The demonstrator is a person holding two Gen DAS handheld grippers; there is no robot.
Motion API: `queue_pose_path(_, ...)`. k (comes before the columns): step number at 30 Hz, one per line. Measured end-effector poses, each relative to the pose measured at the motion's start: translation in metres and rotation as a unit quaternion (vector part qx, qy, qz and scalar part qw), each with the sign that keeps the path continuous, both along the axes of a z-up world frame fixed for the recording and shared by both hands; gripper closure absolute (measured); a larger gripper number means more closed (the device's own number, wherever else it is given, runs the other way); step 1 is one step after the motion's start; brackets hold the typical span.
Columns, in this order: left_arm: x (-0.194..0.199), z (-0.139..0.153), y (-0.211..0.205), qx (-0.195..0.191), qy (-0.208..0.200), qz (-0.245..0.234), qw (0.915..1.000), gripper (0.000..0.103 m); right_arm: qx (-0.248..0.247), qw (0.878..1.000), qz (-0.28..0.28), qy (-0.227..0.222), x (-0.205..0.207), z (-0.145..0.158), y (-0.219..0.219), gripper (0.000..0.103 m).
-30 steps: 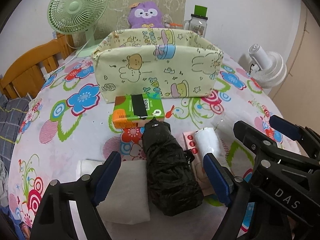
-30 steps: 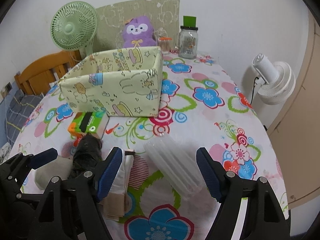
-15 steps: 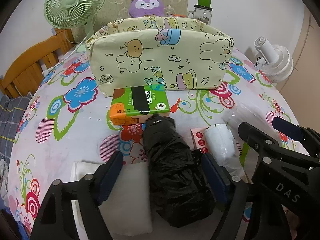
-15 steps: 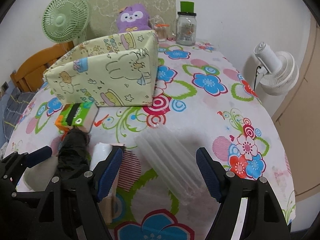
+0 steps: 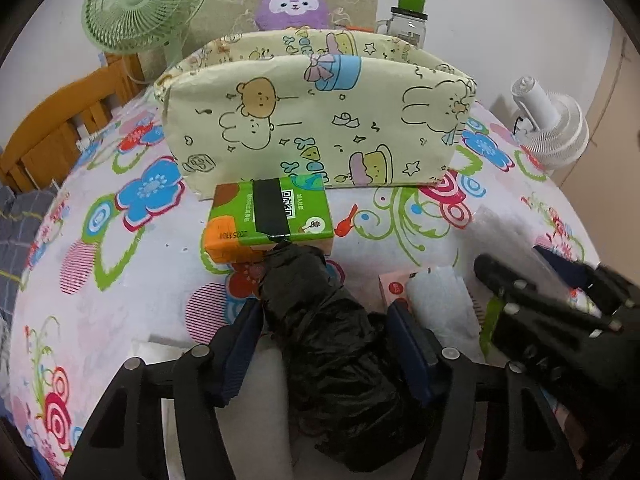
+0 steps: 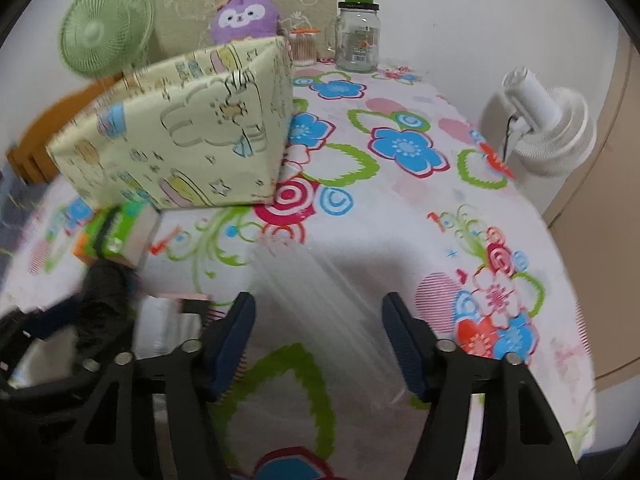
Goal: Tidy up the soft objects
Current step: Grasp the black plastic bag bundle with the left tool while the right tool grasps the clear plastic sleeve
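Black bundle between the left gripper's pads

Black bundle (image 5: pixel 336 344) lies on the counter (image 5: pixel 120 280) with the left gripper (image 5: pixel 324 340) narrowed around it, both blue pads (image 5: pixel 404 344) touching its sides. Its far end meets the green tissue pack (image 5: pixel 272 216), which sits just before the fabric bin (image 5: pixel 320 120). The right gripper (image 6: pixel 316 336) stands wide, straddling a clear plastic pack (image 6: pixel 320 304); flowered cloth to its right runs open to the counter edge

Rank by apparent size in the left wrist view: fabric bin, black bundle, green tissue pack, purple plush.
1. fabric bin
2. black bundle, though it sits nearest the camera, which inflates it
3. green tissue pack
4. purple plush, farthest back and partly hidden
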State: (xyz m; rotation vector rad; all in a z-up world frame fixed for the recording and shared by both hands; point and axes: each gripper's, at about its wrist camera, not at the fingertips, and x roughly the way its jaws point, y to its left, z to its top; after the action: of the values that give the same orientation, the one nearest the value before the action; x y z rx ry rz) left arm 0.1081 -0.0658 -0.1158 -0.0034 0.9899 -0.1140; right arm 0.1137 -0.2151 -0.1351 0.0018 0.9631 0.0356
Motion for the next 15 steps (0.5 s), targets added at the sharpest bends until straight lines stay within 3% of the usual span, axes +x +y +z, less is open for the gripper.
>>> queue_pose_path(1, 0.001, 0.000, 0.000, -0.001, -0.001, -0.001, 1.0000, 0.039, -0.013, 1.000, 0.002, 0.003, 0.001, -0.002, 0.002, 0.044)
queue_pose_path(2, 0.000, 0.000, -0.001, 0.000, -0.002, -0.003, 1.0000, 0.041, -0.022, 1.000, 0.004, 0.007, 0.001, -0.005, 0.004, 0.053)
queue_pose_path(5, 0.000, 0.001, -0.004, -0.001, -0.005, -0.012, 0.9999, 0.050, -0.002, 1.000, 0.010, 0.009, 0.001, -0.005, 0.005, 0.070)
queue_pose_path(7, -0.002, 0.002, -0.006, 0.002, -0.010, -0.019, 0.9998, 0.054, 0.004, 1.000, 0.014, 0.012, 0.001, -0.004, 0.007, 0.076)
queue_pose_path(15, -0.005, 0.003, -0.005, -0.006, -0.011, -0.021, 0.9997, 0.062, 0.027, 0.999, 0.028, 0.014, -0.003, 0.002, 0.016, 0.081)
